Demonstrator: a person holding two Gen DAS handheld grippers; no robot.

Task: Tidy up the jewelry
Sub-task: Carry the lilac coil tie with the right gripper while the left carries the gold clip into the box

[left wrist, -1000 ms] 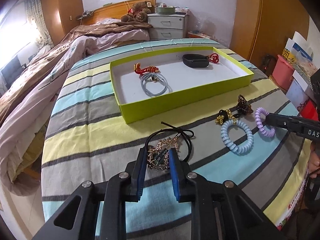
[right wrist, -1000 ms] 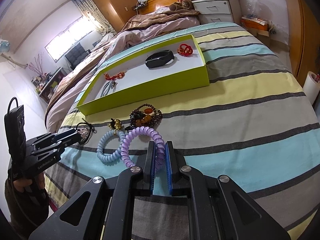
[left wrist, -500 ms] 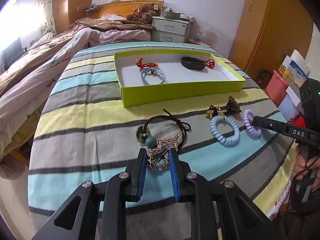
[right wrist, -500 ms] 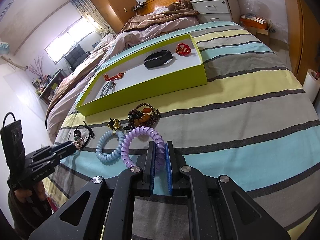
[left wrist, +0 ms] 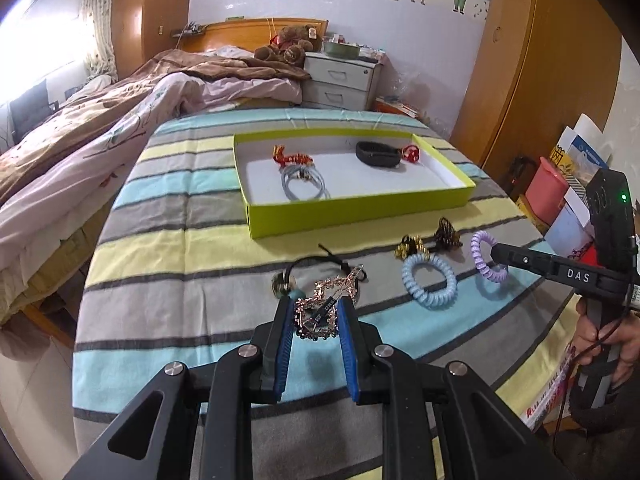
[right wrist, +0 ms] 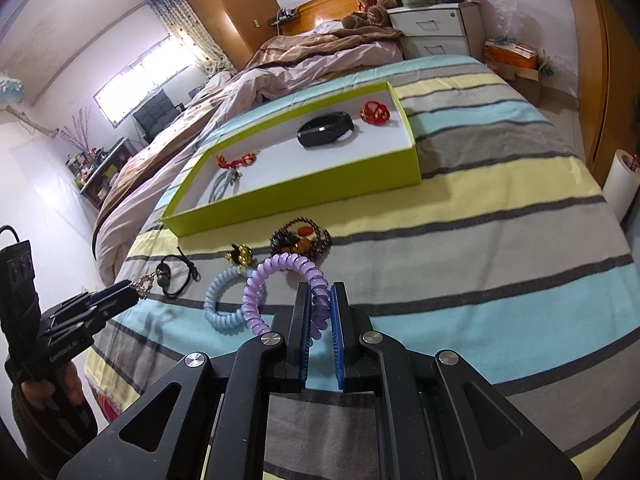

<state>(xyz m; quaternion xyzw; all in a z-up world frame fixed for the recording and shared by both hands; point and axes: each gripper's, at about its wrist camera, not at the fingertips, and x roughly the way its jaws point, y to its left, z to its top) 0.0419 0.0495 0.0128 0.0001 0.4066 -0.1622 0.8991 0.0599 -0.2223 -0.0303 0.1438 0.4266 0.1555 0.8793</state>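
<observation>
Rose-gold hair clip [left wrist: 320,312] is sitting clamped in my left gripper [left wrist: 316,316], purple coil tie [right wrist: 286,288] pinched in my right gripper [right wrist: 319,312], both heading for the green tray [left wrist: 360,216] ahead.

Bedspread [left wrist: 168,264]: broad stripes of aqua, pale yellow and grey, split by thin dark lines.
Box [left wrist: 360,216]: lime-green walls, white floor. Inside, at 10 o'clock, a red-and-gold ornament [left wrist: 290,157]; below it a pale grey-blue cord loop [left wrist: 305,184]; at 1 o'clock a black band [left wrist: 378,154] and a red knot [left wrist: 412,154].
Coil hair ties: light blue [left wrist: 429,282], lilac [right wrist: 280,288].
Hairpin [left wrist: 324,304]: rose gold.
Bead bracelet [right wrist: 301,239]: dark brown with amber.
Gripper pads [left wrist: 284,344]: blue on black.
Duvet [left wrist: 120,120]: brown and pale pink.
</observation>
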